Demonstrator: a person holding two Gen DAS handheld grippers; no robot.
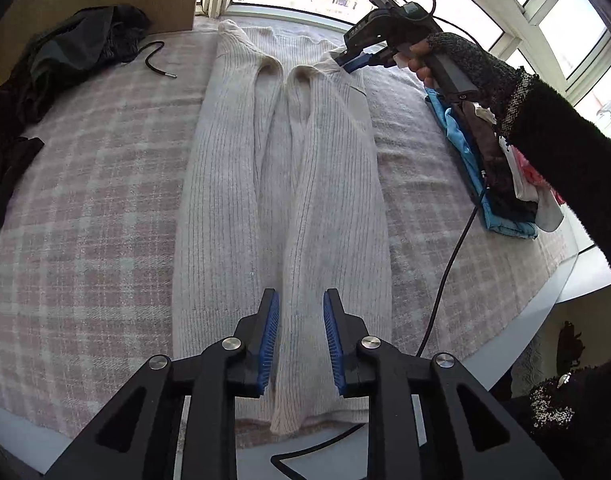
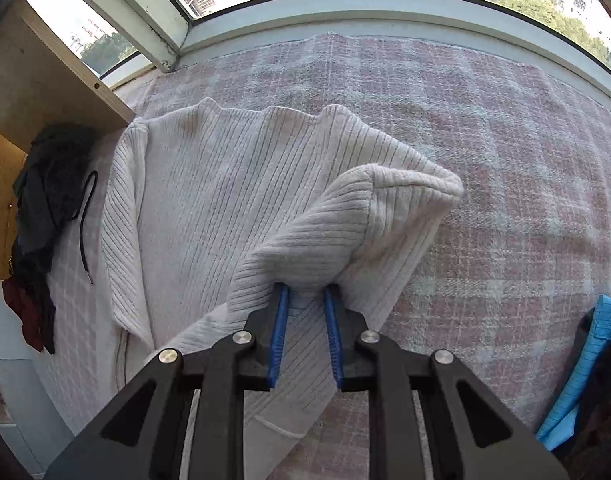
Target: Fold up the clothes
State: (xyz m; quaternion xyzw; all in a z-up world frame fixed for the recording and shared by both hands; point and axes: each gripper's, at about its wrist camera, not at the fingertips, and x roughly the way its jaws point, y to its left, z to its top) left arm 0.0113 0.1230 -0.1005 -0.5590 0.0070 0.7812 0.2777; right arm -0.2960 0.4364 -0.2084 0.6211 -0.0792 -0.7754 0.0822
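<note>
A cream ribbed sweater [image 1: 225,180] lies lengthwise on a pink plaid blanket [image 1: 85,200], both sleeves folded in along its middle. My left gripper [image 1: 301,300] hovers open just above the near hem, with a sleeve lying flat under the gap. At the far end, my right gripper [image 1: 351,65], held by a person's hand, pinches the sweater's right shoulder. In the right wrist view the right gripper [image 2: 306,292] is shut on a raised fold of the sweater [image 2: 193,200], which bunches around its fingertips and stands off the blanket [image 2: 505,200].
A stack of folded clothes [image 1: 489,168] with a blue piece [image 2: 585,360] sits at the blanket's right edge. Dark garments [image 1: 77,52] and a black cord [image 1: 157,60] lie at the left by a wooden cabinet [image 2: 45,92]. A black cable [image 1: 445,280] trails off the near edge. Windows lie beyond.
</note>
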